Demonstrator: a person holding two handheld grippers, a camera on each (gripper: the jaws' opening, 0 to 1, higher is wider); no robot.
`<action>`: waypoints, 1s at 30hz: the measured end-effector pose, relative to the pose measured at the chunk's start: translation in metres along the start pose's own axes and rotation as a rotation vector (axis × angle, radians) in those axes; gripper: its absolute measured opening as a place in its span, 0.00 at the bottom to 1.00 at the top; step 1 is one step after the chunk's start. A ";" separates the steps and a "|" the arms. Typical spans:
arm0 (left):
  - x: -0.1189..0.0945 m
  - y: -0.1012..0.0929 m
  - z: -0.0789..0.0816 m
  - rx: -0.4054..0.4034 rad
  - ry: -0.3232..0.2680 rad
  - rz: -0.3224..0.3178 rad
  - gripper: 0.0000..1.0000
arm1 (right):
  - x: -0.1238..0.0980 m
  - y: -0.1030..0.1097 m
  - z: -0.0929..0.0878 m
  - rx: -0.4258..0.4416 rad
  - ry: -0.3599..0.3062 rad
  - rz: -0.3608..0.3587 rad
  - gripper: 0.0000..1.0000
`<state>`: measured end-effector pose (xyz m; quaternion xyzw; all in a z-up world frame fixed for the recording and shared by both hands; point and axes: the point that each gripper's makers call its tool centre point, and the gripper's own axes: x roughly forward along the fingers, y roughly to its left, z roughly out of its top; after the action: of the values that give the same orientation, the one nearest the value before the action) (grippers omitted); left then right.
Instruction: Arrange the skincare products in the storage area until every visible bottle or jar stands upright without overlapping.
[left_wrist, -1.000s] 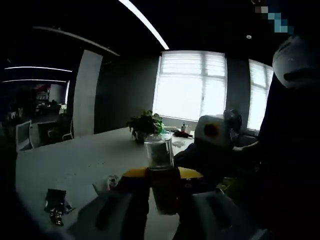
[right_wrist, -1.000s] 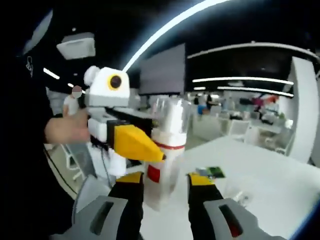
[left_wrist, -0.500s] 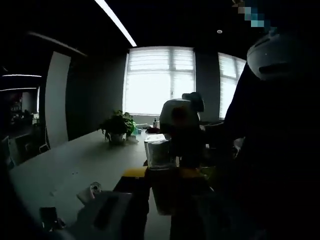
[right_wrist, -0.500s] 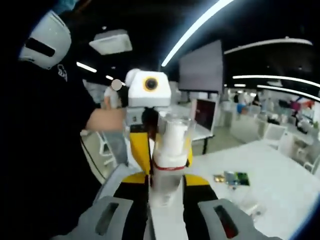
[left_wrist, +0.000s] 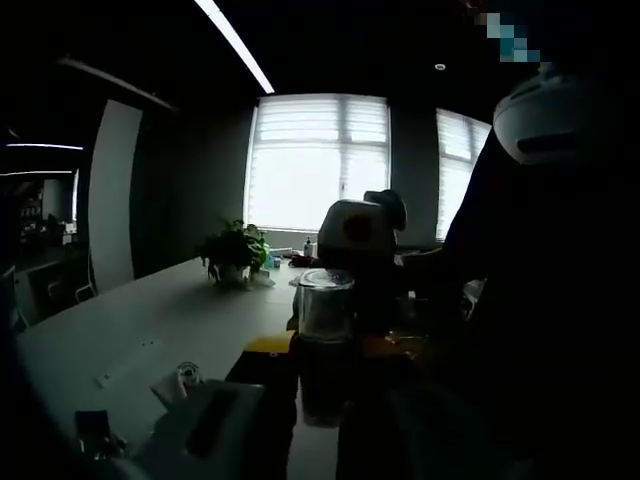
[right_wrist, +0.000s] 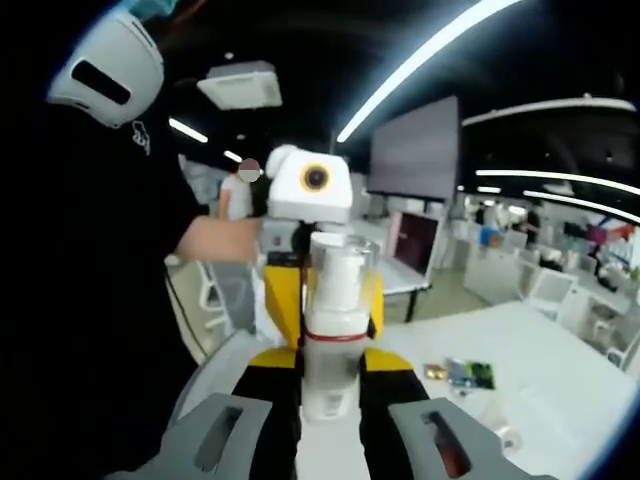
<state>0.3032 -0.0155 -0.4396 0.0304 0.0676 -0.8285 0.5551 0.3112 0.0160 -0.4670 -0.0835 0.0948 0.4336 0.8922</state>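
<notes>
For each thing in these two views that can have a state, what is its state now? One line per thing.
Left tongs: shut on the dark bottle, held above the table.
Dark bottle: upright, clear cap on top.
Right tongs: shut on the white pump bottle.
White pump bottle: upright, clear cap on.
Potted plant: standing on the table.

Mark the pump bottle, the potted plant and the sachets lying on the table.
pump bottle (right_wrist: 333, 345), right gripper view, white body
potted plant (left_wrist: 232, 250), left gripper view, leaves
sachets (right_wrist: 468, 374), right gripper view, green packet

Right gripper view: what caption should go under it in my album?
The right claw holds a white pump bottle upright above the table.
</notes>
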 end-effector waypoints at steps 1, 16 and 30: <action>0.000 0.001 0.000 -0.003 -0.002 0.002 0.18 | 0.000 0.000 0.000 0.000 -0.003 -0.001 0.12; 0.002 0.006 -0.011 -0.043 0.006 0.067 0.39 | 0.002 -0.007 -0.006 0.028 -0.029 -0.018 0.12; -0.009 0.025 -0.030 -0.136 -0.021 0.274 0.68 | 0.004 -0.018 -0.025 0.053 -0.017 -0.043 0.13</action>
<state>0.3295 -0.0123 -0.4698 -0.0070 0.1130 -0.7388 0.6643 0.3250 0.0024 -0.4905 -0.0581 0.0968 0.4125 0.9039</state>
